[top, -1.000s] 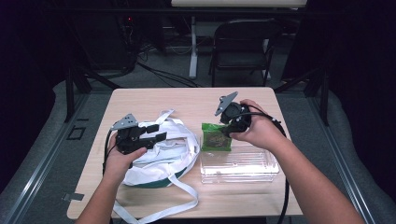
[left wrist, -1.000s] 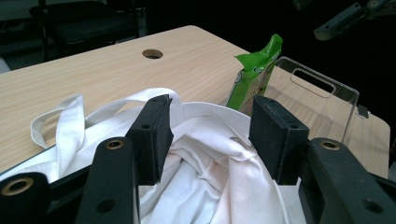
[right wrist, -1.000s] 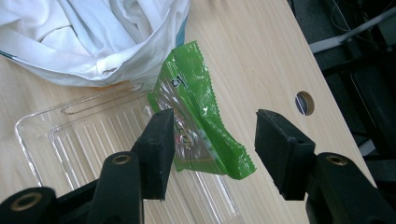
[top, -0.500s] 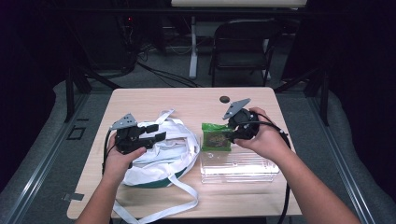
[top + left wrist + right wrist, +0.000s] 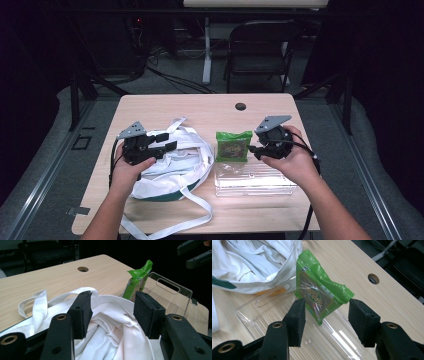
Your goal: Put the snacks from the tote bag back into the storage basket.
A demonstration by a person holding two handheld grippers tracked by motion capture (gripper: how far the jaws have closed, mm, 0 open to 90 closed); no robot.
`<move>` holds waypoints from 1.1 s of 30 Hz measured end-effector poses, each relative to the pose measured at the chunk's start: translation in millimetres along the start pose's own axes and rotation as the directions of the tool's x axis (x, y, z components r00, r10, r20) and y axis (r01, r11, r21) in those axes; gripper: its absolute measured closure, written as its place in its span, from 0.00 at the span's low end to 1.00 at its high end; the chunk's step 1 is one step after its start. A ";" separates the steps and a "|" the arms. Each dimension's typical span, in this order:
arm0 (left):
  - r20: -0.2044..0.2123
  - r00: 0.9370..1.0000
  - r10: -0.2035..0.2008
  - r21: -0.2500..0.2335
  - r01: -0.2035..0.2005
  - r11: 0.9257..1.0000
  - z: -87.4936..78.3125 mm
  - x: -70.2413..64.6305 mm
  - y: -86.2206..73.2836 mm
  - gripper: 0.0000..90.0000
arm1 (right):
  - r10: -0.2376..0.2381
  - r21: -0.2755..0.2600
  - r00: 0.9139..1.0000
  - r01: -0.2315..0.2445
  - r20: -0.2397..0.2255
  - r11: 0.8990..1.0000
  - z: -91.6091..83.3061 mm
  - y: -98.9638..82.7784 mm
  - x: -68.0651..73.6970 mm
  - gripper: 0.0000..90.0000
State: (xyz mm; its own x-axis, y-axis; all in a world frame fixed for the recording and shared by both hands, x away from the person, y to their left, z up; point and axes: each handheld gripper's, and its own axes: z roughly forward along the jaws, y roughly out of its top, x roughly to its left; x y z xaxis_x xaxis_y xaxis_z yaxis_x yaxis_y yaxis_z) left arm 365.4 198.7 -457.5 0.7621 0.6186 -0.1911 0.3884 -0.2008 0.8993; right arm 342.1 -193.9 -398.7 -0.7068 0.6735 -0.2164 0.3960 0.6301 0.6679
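Two grippers work over one table [image 5: 150, 107], which carries, in falling order of size, a white bag [image 5: 175, 167], a clear tray [image 5: 252, 180] and a green packet [image 5: 233, 145]. The bag lies crumpled at the left with its straps trailing toward the near edge; the tray sits just beside it on the right, and the packet leans on the tray's far rim.

The left gripper [image 5: 167, 141] rests on the bag with jaws apart; whether the cloth's rim is pinched I cannot tell. The right gripper [image 5: 251, 148] has its jaws apart, and they have just widened a little, nothing clamped.

My reading: the step in hand is the reach for the packet, probably to drop it into the bag. Next, the right gripper must go forward until its pads bracket the packet's edge, then close.

From above, the packet looks flat. The right gripper view puts its corner [image 5: 322, 296] between the jaws, untouched, and an orange thing [image 5: 270, 292] under the bag's edge. The left gripper view shows the packet [image 5: 137, 281] standing upright.
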 end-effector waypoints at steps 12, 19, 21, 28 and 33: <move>-0.005 1.000 0.002 0.001 -0.002 1.000 0.3 0.3 -0.6 0.54 | 0.068 -0.038 0.997 -0.067 0.025 0.997 -6.6 -29.5 9.7 0.52; -0.008 1.000 -0.004 -0.001 0.004 1.000 0.5 1.0 -1.2 0.54 | 0.095 -0.061 0.995 -0.092 0.042 0.994 -12.3 -45.4 14.6 0.51; -0.009 1.000 -0.002 -0.001 0.002 1.000 0.4 1.2 -1.3 0.54 | 0.102 -0.068 0.994 -0.099 0.049 0.993 -14.0 -50.7 17.0 0.51; -0.010 1.000 -0.003 0.005 0.003 1.000 -0.6 1.2 -1.1 0.54 | 0.137 -0.070 0.990 -0.133 0.043 0.989 -17.1 -70.8 23.0 0.51; -0.011 1.000 -0.003 0.005 0.004 1.000 -0.8 1.1 -1.2 0.54 | 0.163 -0.075 0.986 -0.160 0.036 0.984 -17.1 -82.5 24.9 0.51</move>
State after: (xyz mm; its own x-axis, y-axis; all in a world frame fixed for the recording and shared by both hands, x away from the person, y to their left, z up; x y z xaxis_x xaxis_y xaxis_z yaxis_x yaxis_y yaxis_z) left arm 365.4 200.2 -458.5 0.7550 0.6276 -0.1898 0.3936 -0.2022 0.8968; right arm 281.8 -235.8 -447.0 -0.6114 0.7805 -0.1305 0.4588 0.4840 0.7452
